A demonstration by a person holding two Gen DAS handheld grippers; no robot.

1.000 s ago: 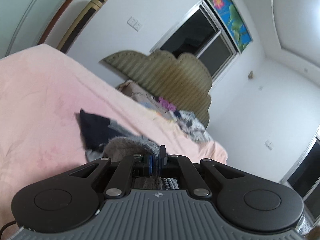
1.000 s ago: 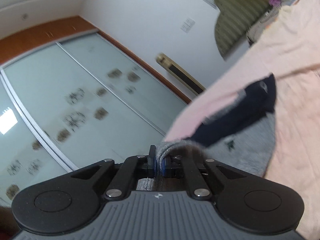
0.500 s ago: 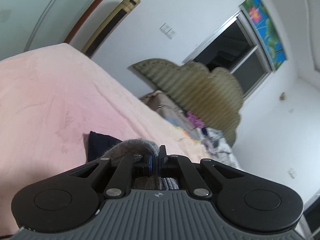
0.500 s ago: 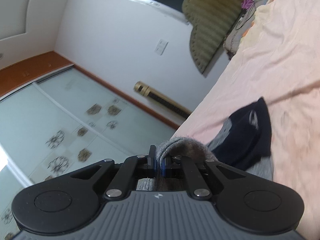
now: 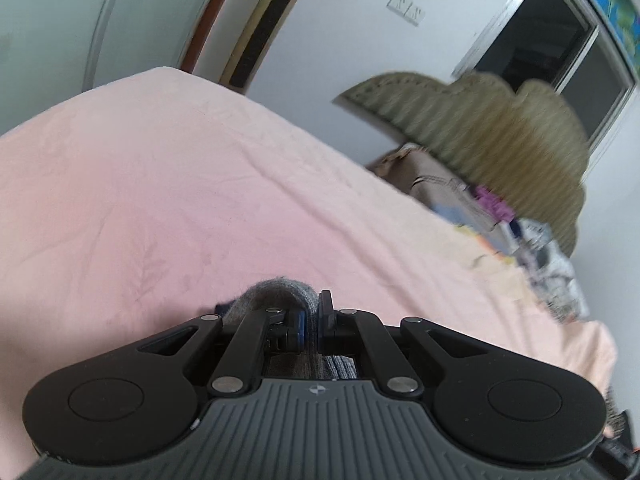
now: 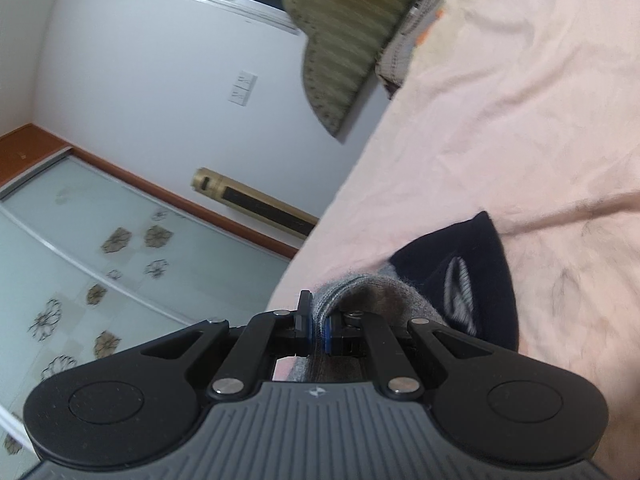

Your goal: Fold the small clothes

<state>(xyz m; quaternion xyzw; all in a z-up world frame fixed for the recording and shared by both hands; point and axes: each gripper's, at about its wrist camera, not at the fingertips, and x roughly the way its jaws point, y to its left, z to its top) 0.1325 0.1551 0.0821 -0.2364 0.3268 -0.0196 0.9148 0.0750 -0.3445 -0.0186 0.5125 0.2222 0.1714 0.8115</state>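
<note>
Now both claws, left claw (image 5: 310, 320) and right claw (image 6: 318, 326), still pinch the grey garment (image 6: 384, 296), swung lower.

Two close wrist views along each hand-held gripper, tilted, sharing pink bed (image 5: 168, 184) and headboard (image 6: 340, 32).

Two claws show, the left claw (image 5: 310, 318) and the right claw (image 6: 317, 322), each clamped on one grey knit garment (image 6: 360, 292) with one navy part (image 6: 472, 264). One pink bed (image 5: 180, 200) carries it, with one olive headboard (image 5: 480, 120) at two o'clock. One gold cylinder (image 6: 252, 202) stands by the wall.
</note>
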